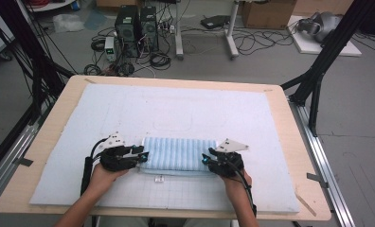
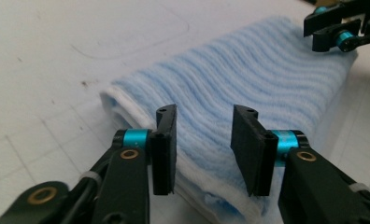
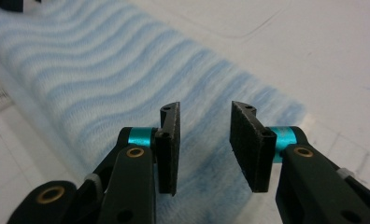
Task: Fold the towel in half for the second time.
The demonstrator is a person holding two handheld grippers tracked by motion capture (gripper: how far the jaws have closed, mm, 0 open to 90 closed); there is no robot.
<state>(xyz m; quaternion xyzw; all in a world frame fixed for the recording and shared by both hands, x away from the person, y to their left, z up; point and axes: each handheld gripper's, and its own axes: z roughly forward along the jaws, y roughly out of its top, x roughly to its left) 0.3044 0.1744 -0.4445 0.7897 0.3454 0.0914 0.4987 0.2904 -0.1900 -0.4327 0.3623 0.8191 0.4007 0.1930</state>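
Observation:
A folded towel (image 1: 176, 153) with light blue and white stripes lies on the white mat near the table's front. My left gripper (image 1: 143, 155) is at its left end and my right gripper (image 1: 205, 158) at its right end. In the left gripper view the left gripper (image 2: 204, 140) stands open just over the towel's (image 2: 267, 70) near end, with no cloth pinched between the pads; the other gripper (image 2: 335, 28) shows at the far end. In the right gripper view the right gripper (image 3: 204, 135) is open too, hovering over the towel's (image 3: 80, 70) corner.
A white gridded mat (image 1: 185, 109) covers most of the wooden table (image 1: 308, 156). A small white label (image 1: 159, 178) lies just in front of the towel. Beyond the table, computer towers (image 1: 136, 28), cables and black frame legs (image 1: 318, 80) stand on the floor.

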